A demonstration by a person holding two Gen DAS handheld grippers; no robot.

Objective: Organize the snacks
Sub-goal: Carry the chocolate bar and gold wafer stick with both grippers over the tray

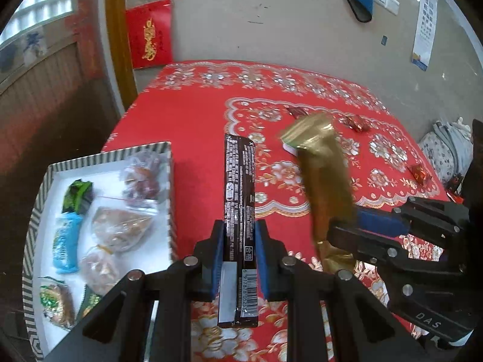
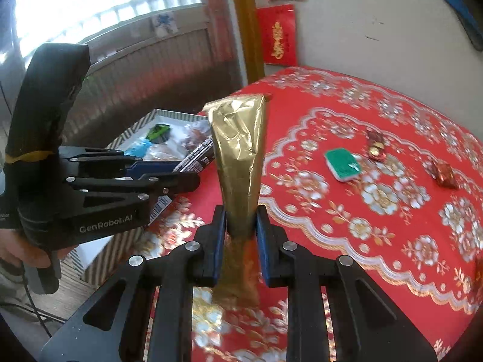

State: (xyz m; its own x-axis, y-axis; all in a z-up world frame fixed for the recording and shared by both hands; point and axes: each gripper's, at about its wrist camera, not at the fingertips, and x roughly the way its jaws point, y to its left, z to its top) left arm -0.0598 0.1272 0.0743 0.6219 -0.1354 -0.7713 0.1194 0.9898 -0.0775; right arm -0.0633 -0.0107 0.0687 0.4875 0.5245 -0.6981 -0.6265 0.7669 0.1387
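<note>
Left claw (image 1: 240,232) is clamped tight on a dark brown snack bar (image 1: 240,187), holding it up over the red desk (image 1: 193,126) right beside the striped box (image 1: 170,181). The box already has a bunch of snacks in it: a green candy (image 1: 77,194), a blue packet (image 1: 66,242) and some clear bags. Right claw (image 2: 240,220) is pinched shut on a gold packet (image 2: 238,150), also up off the desk. A green-topped sponge (image 2: 342,164) and a few red candies (image 2: 443,175) lie on the cloth, well apart from the box.
</note>
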